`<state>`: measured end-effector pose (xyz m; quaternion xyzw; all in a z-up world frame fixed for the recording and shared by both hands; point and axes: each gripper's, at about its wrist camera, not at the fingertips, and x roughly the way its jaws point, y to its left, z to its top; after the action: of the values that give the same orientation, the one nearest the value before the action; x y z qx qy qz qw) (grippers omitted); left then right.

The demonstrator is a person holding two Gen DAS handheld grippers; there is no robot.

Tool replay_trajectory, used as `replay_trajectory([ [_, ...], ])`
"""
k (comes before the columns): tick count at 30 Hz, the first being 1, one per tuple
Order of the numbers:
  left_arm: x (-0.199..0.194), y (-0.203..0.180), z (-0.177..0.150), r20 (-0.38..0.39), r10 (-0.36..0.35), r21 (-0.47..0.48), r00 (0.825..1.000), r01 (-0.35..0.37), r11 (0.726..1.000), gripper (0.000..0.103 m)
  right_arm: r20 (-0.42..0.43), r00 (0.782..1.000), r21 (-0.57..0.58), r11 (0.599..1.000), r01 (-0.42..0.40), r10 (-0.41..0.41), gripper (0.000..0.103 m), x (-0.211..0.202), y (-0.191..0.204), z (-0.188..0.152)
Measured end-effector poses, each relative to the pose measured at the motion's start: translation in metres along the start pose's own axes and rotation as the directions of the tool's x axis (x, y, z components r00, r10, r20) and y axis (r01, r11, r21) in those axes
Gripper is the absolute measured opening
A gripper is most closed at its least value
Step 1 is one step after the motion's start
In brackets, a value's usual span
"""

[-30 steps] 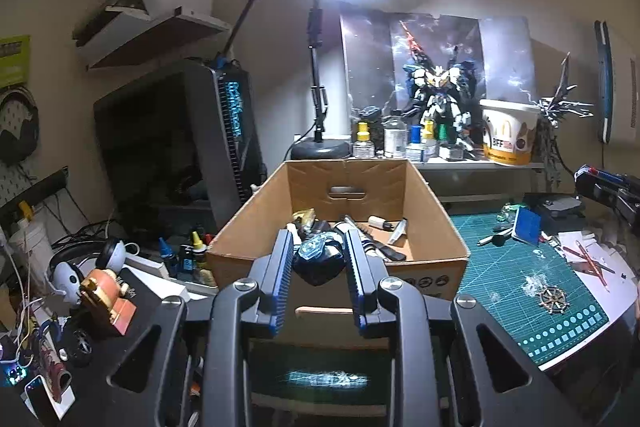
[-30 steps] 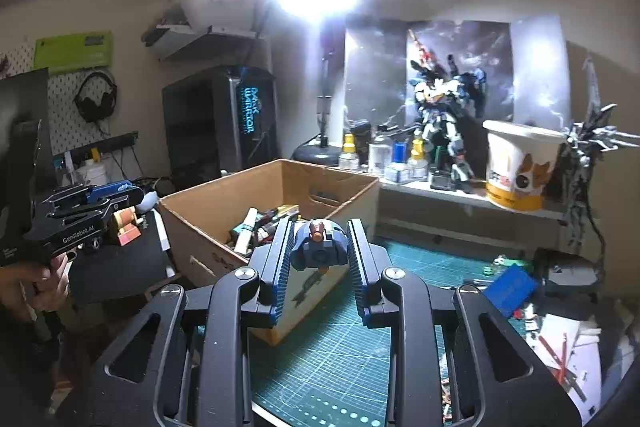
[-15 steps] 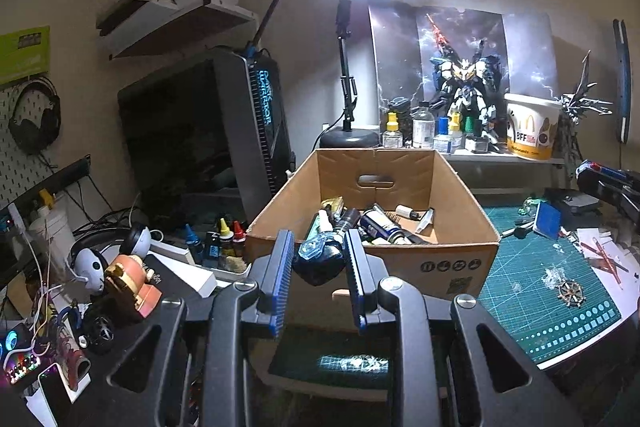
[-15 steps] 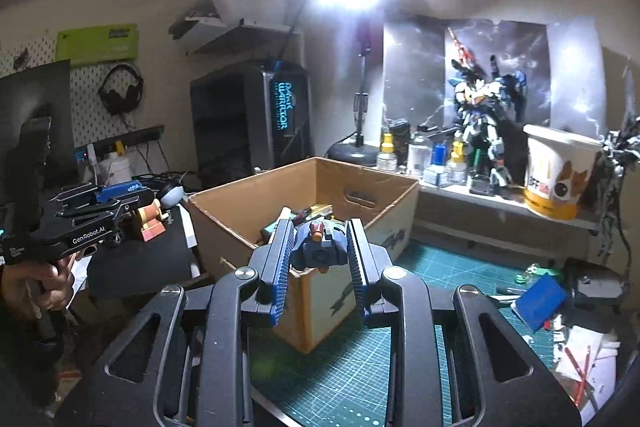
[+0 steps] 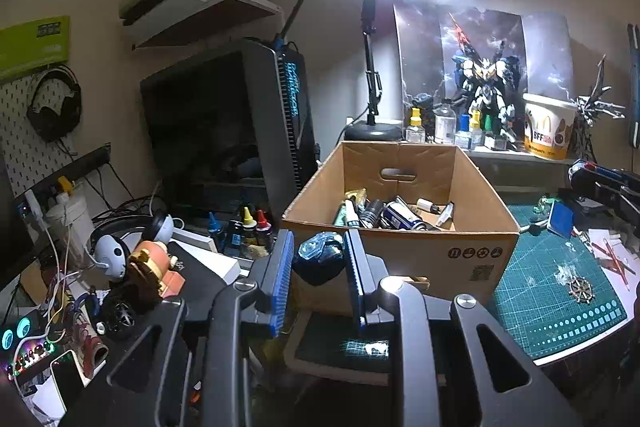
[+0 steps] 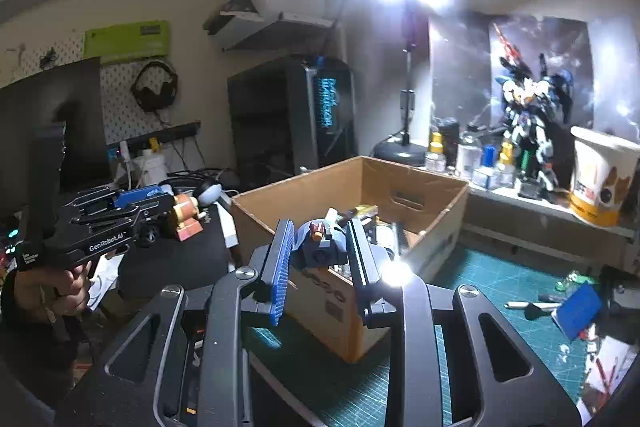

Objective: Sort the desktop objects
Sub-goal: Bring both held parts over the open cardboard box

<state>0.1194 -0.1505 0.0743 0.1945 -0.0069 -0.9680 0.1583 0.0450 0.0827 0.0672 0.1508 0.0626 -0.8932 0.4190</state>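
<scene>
Left wrist view: the left gripper has its jaws pinching a dark blue wrapped piece, held before the near wall of the one cardboard box. Three small dropper bottles stand beside the box, towards the worktop's left edge.

Right wrist view: the right gripper has its jaws pinching a blue model part above the box corner; the green cutting mat lies beside the box.

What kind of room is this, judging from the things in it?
Most likely a model-building hobby desk at home: a green cutting mat, paint bottles beside a robot figure on the back shelf, and a PC tower by the cardboard box.
</scene>
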Motion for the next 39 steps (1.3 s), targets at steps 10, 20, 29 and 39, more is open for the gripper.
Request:
replay_trajectory([
  [10,0.007,0.007,-0.002,-0.007,0.025,-0.014,1.0,-0.025,1.0,0.026,-0.012,0.999,0.011,0.999,-0.047,0.047,0.026,0.009,-0.006,-0.006],
  [20,0.024,0.003,-0.011,-0.048,0.032,0.005,0.998,-0.032,0.999,0.026,-0.001,0.997,0.03,0.996,-0.08,0.08,0.026,0.012,-0.023,-0.01],
  [29,0.037,0.001,-0.014,-0.077,0.004,0.001,0.997,-0.004,1.0,0.026,-0.021,0.995,0.023,0.995,-0.093,0.094,0.026,0.022,-0.025,-0.021],
  [39,0.054,-0.005,-0.022,-0.094,-0.015,0.008,0.995,0.015,1.0,0.026,-0.022,0.994,0.05,0.993,-0.104,0.105,0.026,0.028,-0.037,-0.03],
])
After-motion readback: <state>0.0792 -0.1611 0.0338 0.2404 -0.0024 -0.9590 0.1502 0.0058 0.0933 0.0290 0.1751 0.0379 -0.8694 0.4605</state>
